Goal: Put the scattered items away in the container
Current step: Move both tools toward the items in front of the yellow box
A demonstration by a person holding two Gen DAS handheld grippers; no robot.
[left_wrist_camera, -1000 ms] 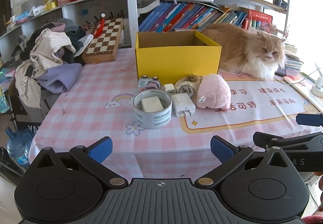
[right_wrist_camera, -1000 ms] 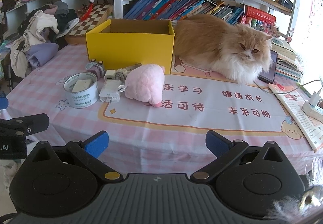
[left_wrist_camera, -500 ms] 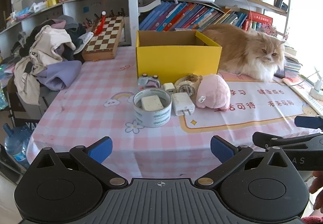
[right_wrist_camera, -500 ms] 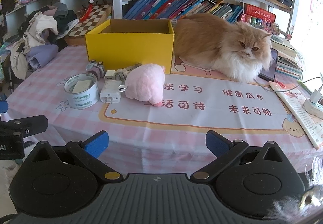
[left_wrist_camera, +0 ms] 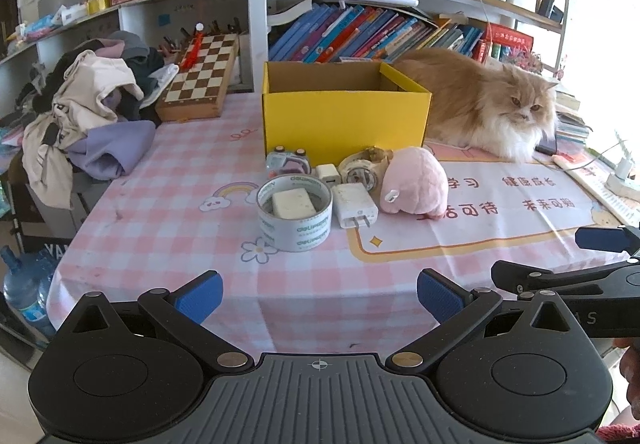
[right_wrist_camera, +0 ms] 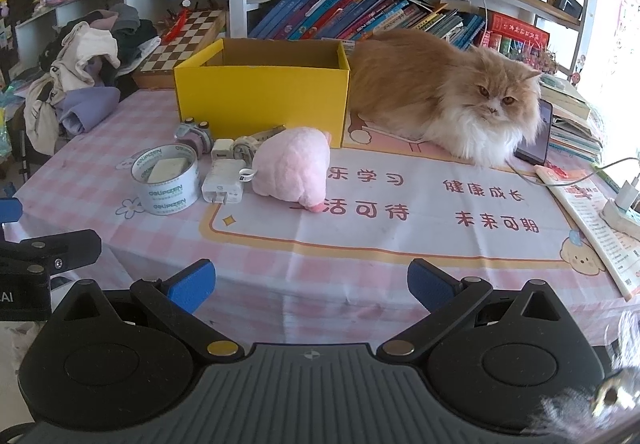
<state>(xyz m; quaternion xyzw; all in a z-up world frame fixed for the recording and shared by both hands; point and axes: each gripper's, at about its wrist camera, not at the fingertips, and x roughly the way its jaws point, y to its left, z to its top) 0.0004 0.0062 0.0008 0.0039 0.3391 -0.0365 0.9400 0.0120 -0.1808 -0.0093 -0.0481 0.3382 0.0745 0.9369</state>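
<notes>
Nil change since a second ago: tape roll [left_wrist_camera: 295, 215], pink plush [left_wrist_camera: 416, 186] outside yellow box [left_wrist_camera: 346, 122]; both grippers [left_wrist_camera: 319, 294] [right_wrist_camera: 310, 286] spread, empty; tidying unstarted.

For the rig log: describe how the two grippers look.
Left gripper and right gripper match: black ribbed body, two round discs, black linkage arms with brass rivets, blue textured pads. White lettering marks the side of each.
</notes>
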